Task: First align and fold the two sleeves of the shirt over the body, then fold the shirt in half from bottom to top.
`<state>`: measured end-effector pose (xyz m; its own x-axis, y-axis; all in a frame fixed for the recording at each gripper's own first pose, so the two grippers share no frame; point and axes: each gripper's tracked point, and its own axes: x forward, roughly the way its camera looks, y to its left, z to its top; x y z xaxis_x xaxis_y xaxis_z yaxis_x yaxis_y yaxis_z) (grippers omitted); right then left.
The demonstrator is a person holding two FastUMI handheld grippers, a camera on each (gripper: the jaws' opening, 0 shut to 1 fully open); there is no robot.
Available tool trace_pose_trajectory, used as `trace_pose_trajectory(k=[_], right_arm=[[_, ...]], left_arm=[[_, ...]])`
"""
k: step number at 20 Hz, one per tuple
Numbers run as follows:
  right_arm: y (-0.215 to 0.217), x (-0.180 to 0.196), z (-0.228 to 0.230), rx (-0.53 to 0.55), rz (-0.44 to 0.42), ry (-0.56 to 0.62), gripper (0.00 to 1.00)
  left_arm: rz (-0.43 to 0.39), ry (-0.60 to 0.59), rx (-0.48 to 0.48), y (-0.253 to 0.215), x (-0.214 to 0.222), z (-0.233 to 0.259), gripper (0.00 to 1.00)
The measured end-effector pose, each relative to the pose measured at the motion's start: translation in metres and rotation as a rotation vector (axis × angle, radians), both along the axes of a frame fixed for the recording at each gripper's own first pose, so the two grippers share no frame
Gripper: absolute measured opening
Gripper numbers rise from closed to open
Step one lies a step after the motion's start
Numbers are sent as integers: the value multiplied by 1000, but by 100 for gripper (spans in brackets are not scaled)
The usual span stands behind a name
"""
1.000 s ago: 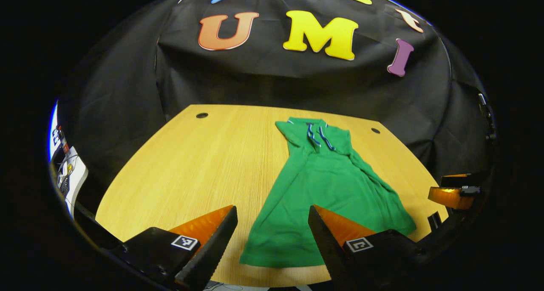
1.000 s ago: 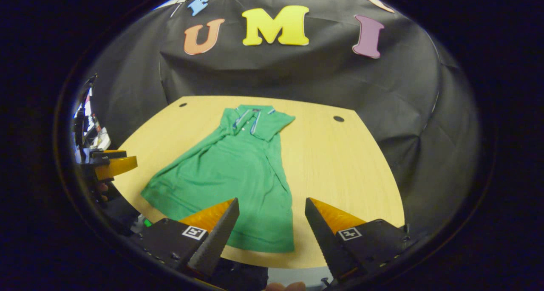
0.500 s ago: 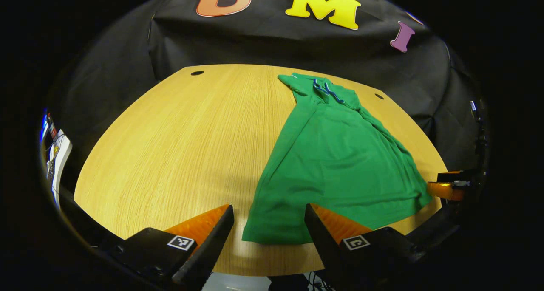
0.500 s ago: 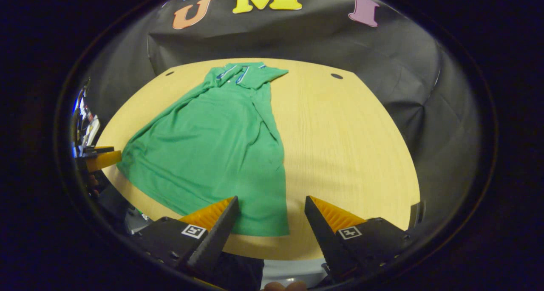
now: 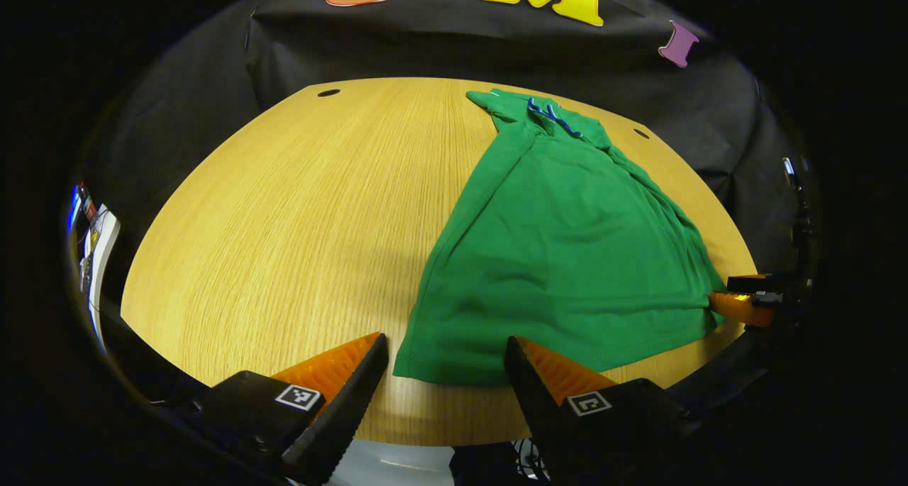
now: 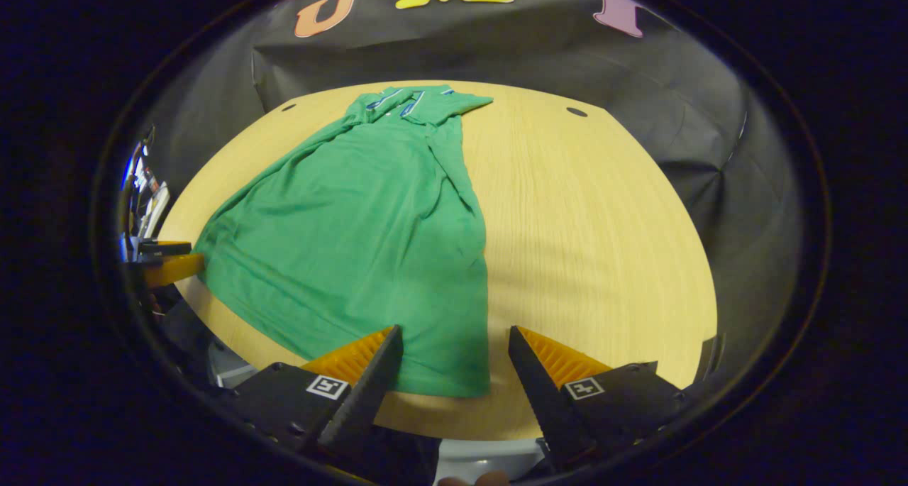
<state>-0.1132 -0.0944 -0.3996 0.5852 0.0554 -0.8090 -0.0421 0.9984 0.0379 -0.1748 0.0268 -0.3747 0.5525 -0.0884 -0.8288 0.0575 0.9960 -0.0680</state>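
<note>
The green polo shirt with a striped collar (image 5: 560, 259) lies flat on the pale wooden bench (image 5: 284, 223), collar far, hem near. Sleeves look folded in, so the bottom-to-top fold comes next. The left hand-held gripper (image 5: 447, 372) and right hand-held gripper (image 6: 454, 365) hover spread wide at the hem corners; each must pinch its corner.

A plain green shirt (image 5: 560, 259) with blue-and-white striped trim at its collar (image 5: 550, 115) lies on a light yellow-tan wood-grain surface (image 5: 298, 209), backed by a black cloth wall (image 6: 638, 74).
</note>
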Motion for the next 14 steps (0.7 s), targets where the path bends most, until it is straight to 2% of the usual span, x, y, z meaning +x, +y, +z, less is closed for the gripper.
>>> trace_pose_trajectory(k=[1,3,4,5,6,7,8,9,11,14], right_arm=[[0,-2,2,5,-5,-2,91],[7,-5,3,6,34,5,60],[14,-6,2,12,63,6,43],[18,-6,2,14,84,4,33],[17,-7,2,11,87,11,12],[16,-6,2,20,79,17,6],[18,-5,3,45,66,16,6],[18,-5,2,61,56,31,3],[17,-5,5,74,52,49,0],[18,-4,17,93,49,42,0]], left_arm=[[0,11,14,0,-1,-1,100],[3,26,10,-4,-1,-1,98],[-5,31,6,-8,-3,-1,90],[-18,37,6,-10,-3,1,83],[-27,41,-3,-13,-5,-1,71],[-34,45,-20,-18,-5,0,51],[-35,48,-33,-21,-7,0,39],[-38,56,-47,-25,-7,0,15],[-52,65,-59,-29,-10,3,8],[-65,36,-71,-30,-7,15,7]])
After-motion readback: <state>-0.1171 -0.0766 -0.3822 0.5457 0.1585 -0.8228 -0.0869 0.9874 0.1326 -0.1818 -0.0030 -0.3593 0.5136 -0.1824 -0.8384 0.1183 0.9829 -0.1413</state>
